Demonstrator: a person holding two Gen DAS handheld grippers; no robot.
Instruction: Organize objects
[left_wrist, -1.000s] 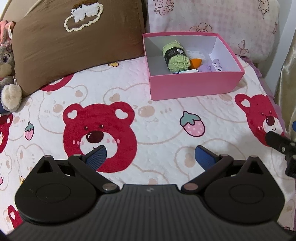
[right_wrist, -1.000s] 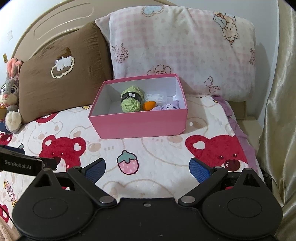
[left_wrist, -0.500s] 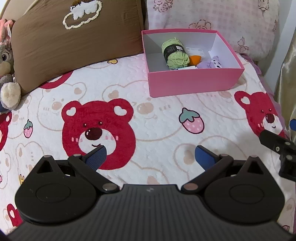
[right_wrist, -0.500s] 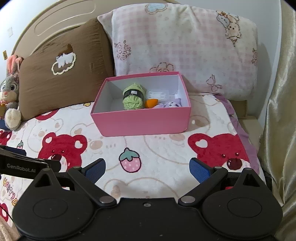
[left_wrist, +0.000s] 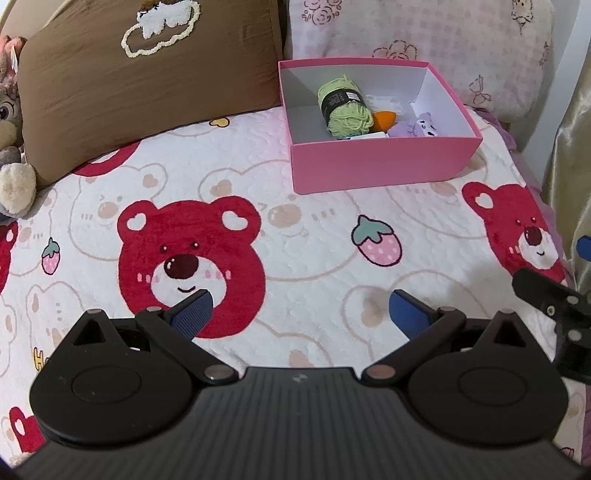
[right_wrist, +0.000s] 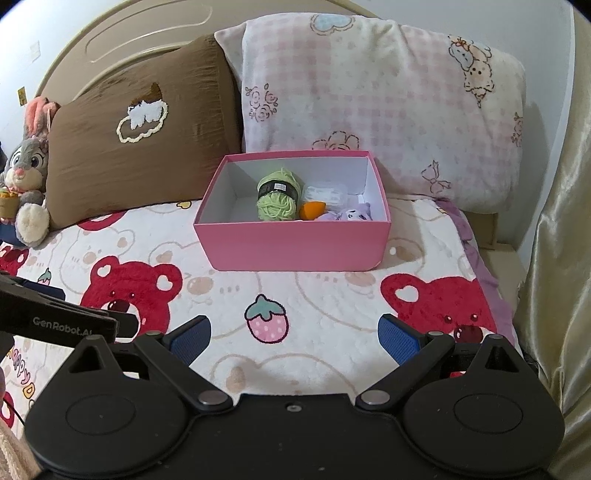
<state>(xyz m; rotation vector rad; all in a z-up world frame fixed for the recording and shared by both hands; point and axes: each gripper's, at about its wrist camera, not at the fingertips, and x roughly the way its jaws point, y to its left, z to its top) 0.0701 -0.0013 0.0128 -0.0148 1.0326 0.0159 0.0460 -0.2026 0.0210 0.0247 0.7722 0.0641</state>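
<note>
A pink box (left_wrist: 380, 166) (right_wrist: 295, 245) sits on the bed near the pillows. It holds a green yarn ball (left_wrist: 343, 107) (right_wrist: 277, 199), an orange piece (left_wrist: 384, 120) (right_wrist: 312, 210), a purple plush toy (left_wrist: 417, 127) (right_wrist: 354, 214) and a white packet (right_wrist: 325, 192). My left gripper (left_wrist: 299, 314) is open and empty, low over the blanket well in front of the box. My right gripper (right_wrist: 293, 338) is open and empty, also in front of the box. Part of the right gripper shows at the right edge of the left wrist view (left_wrist: 554, 299).
The bear-print blanket (left_wrist: 295, 240) covers the bed. A brown pillow (left_wrist: 147, 81) (right_wrist: 140, 147) and a pink checked pillow (left_wrist: 424, 40) (right_wrist: 388, 103) lean at the headboard. A grey rabbit plush (right_wrist: 27, 177) sits at the far left. A gold curtain (right_wrist: 561, 221) hangs at the right.
Both grippers have drawn back a little from the box and tilted up slightly. Both stay open and empty. The box and its contents have not moved.
</note>
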